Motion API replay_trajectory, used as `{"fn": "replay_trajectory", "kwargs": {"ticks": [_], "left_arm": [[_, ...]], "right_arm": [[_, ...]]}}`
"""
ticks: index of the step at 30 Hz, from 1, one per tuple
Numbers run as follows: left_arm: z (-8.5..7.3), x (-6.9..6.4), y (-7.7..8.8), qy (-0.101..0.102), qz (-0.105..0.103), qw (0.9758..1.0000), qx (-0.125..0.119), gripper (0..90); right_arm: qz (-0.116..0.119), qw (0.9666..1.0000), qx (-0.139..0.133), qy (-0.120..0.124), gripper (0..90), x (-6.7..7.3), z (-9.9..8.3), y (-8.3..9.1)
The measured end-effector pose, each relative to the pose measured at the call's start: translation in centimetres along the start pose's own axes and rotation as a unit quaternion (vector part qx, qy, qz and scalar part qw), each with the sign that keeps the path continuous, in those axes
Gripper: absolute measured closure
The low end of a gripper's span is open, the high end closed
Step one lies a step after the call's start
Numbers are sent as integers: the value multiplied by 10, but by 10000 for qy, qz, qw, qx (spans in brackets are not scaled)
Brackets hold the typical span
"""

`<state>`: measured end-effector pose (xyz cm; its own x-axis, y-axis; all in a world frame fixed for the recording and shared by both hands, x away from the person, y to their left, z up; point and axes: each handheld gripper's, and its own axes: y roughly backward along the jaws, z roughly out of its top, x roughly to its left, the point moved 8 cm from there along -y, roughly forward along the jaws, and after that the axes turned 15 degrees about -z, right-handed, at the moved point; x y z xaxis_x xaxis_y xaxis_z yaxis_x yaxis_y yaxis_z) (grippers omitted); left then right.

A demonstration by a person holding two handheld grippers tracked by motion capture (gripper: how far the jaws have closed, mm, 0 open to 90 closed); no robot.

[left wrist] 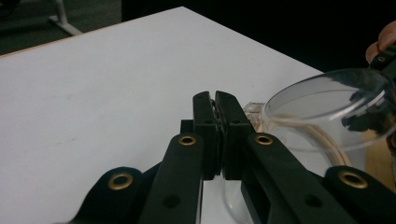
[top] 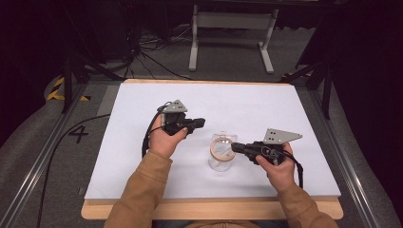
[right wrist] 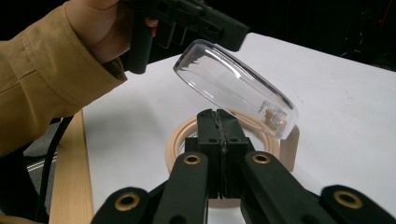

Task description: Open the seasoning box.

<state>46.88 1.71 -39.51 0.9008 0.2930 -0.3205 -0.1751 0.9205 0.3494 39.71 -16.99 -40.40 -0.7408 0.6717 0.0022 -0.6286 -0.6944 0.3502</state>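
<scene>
The table top (top: 142, 156) is white with a pale wood edge. The clear jar (top: 222, 153) has a beige rim ring (right wrist: 180, 137) and a transparent hinged lid (right wrist: 236, 91). Both grippers (top: 199, 122) (top: 235, 147) are black with brass rivets; sleeves (top: 142, 190) are tan.

In the high view the clear jar (top: 221, 153) near the middle of the bench (top: 142, 175) is too small to read: whether the right tongs (top: 236, 147) touch its rim cannot be told. In the left gripper view the jar's raised lid (left wrist: 327, 105) runs off the right edge, and the left tongs (left wrist: 215, 105) hide the jar's lower body. In the right gripper view the right tongs (right wrist: 217, 122) cover the near part of the beige ring (right wrist: 180, 142), so contact there stays unclear. The tan sleeve (right wrist: 46, 74) is cut by the left edge.
</scene>
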Motion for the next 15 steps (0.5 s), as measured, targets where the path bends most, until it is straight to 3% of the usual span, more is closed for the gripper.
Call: {"fn": "replay_trajectory", "kwargs": {"ticks": [3,7,8,10,15], "left_arm": [[-5,3,14,59,178,9998,-44,879],[-17,9,35,215,534,9982,151,867],[-17,9,35,215,534,9982,151,867],[-25,13,51,397,697,9967,116,866],[-33,15,71,535,880,9946,87,862]], "right_arm": [[30,10000,-39,0,900,-4,4,-4],[59,9999,-106,-52,900,-12,11,-7],[59,9999,-106,-52,900,-12,11,-7],[61,9999,-112,-38,900,-19,14,-11],[69,9999,-132,-85,900,-25,19,-16]]}}
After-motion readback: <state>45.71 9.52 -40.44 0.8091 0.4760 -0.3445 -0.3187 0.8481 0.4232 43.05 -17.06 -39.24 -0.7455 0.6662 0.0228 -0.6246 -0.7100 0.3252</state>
